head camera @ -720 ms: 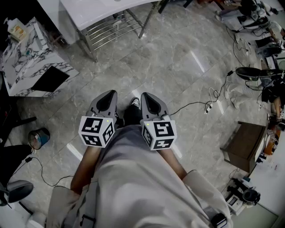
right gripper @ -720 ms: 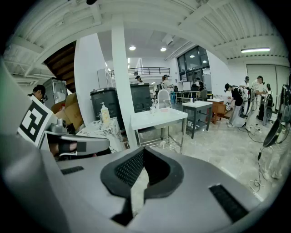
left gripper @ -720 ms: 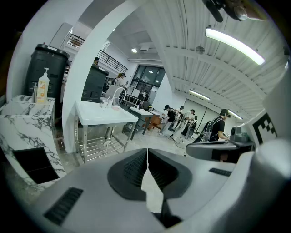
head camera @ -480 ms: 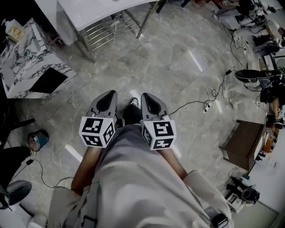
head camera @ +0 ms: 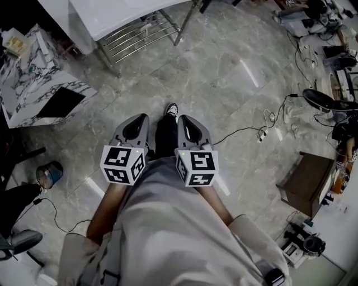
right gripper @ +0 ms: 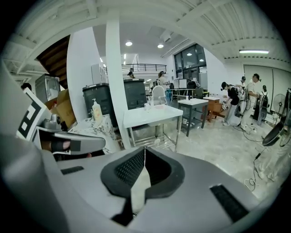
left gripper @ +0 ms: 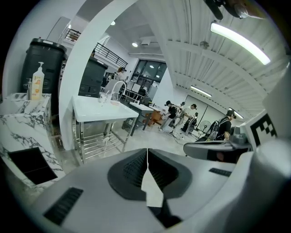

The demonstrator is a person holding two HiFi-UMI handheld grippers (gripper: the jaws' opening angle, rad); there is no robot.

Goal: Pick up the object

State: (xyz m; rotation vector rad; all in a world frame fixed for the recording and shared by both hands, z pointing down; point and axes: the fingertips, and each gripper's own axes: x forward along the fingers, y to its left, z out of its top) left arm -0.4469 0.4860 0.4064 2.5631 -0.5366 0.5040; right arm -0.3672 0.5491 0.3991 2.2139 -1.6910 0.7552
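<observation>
Shoe [head camera: 172, 109] stepped forward past left hand-held gripper [head camera: 137, 117] and right hand-held gripper [head camera: 185, 119], both clenched empty.

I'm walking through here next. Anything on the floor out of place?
Yes: a loose cable trails across the floor just right of the right tool, ending in a tangle. It lies in open walking space, so it may trip someone.

A grey tiled floor [head camera: 224, 78] is carrying everything. A white table [head camera: 120, 12] is standing on steel legs at the top, and a marble-patterned counter [head camera: 31, 84] is sitting at the left. A small round tin [head camera: 49, 173] is resting below the counter. A black cable [head camera: 238, 131] is trailing across the tiles, and a brown box [head camera: 310, 180] is sitting at the right.
</observation>
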